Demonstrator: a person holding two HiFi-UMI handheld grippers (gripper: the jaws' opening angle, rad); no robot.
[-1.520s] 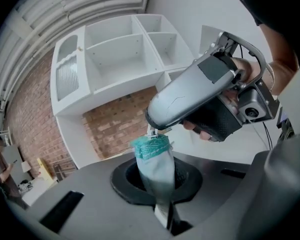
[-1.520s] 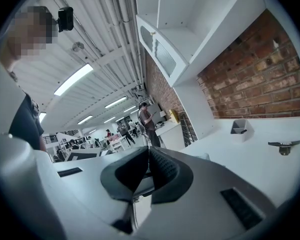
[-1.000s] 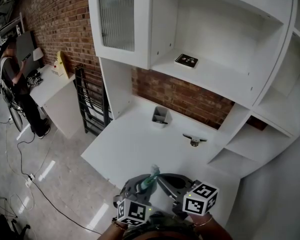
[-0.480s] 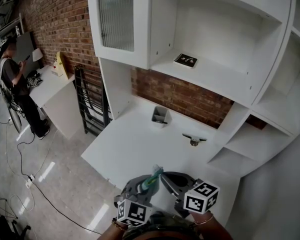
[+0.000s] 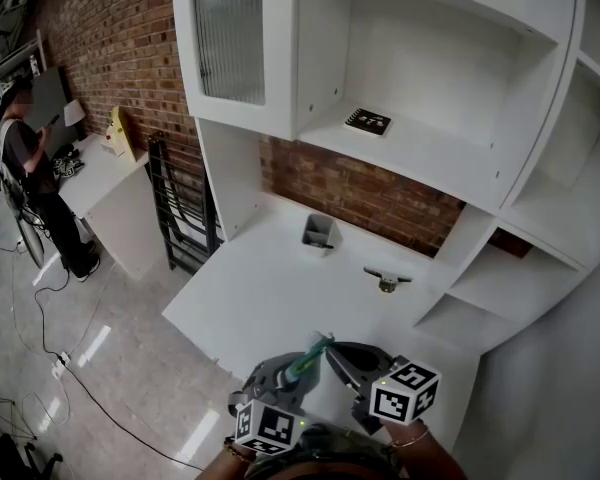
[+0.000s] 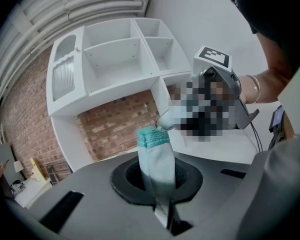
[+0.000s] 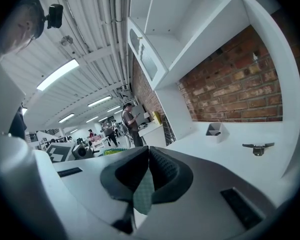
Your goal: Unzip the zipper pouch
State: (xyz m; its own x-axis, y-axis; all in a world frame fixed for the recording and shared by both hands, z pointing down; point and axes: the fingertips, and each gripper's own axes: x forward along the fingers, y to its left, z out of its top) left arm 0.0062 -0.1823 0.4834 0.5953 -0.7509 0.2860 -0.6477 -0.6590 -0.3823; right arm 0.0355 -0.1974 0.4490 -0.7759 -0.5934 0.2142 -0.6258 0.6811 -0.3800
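In the head view a small teal zipper pouch (image 5: 305, 358) hangs between my two grippers above the near edge of the white desk (image 5: 260, 288). My left gripper (image 5: 290, 371) is shut on it. In the left gripper view the pale pouch (image 6: 157, 156) stands up out of the closed jaws, its teal zipper end on top. My right gripper (image 5: 332, 356) meets that end from the right. In the right gripper view its jaws (image 7: 148, 151) are shut on a narrow green tab (image 7: 143, 194) of the pouch. How far the zipper stands open is hidden.
A small grey cup (image 5: 320, 231) and a metal fitting (image 5: 388, 280) sit further back on the desk. A black item (image 5: 371, 120) lies on the shelf above. White shelving rises behind and to the right. A person (image 5: 25, 158) stands far left by another table.
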